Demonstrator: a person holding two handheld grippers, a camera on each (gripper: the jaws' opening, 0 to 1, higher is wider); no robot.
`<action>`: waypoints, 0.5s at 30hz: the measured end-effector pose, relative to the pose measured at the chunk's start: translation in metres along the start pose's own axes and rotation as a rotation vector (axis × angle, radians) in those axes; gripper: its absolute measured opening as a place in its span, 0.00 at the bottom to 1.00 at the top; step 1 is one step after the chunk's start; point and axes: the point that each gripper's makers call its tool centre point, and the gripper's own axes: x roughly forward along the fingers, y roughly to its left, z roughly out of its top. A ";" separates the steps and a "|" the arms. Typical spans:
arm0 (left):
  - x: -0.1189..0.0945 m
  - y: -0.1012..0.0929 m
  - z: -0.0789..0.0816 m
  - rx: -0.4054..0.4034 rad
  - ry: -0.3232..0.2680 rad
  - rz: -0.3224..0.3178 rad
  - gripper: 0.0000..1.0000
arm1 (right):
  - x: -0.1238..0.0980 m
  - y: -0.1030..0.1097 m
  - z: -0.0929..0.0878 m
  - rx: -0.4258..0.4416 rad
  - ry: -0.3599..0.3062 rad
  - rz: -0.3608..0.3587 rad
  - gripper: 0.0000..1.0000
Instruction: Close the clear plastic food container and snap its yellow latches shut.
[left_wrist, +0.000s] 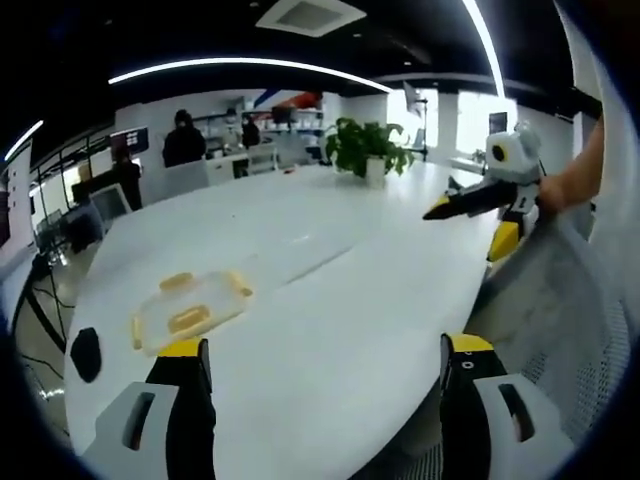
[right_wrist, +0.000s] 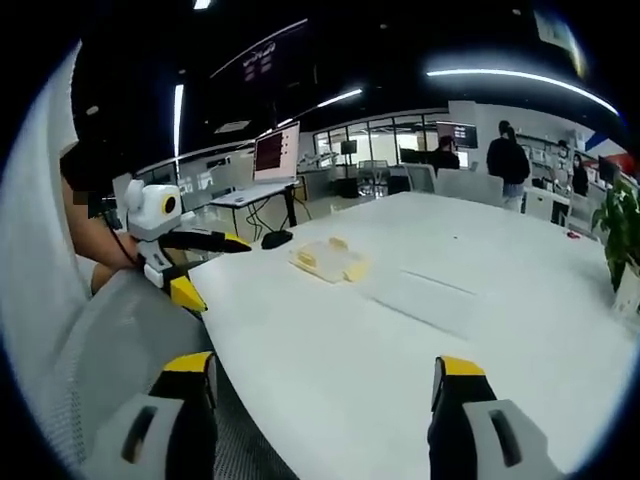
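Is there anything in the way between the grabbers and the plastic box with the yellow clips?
Nothing visible is. The food container sits alone on the white table, with bare tabletop between it and the open left gripper. From the open right gripper, the path to it is bare table too. The potted plant stands far off.

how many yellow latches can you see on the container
4 in the left gripper view: one on each side of the container, at its far, right, near and left edges.
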 end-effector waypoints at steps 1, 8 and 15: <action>0.000 0.000 0.001 0.000 -0.003 0.000 0.94 | 0.000 0.000 0.001 0.002 -0.001 0.000 0.88; -0.001 0.000 0.004 0.005 -0.012 -0.005 0.94 | 0.001 0.001 0.000 -0.011 0.019 0.002 0.89; -0.003 -0.002 0.006 0.007 -0.011 -0.027 0.93 | 0.006 0.004 0.000 -0.041 0.051 0.024 0.89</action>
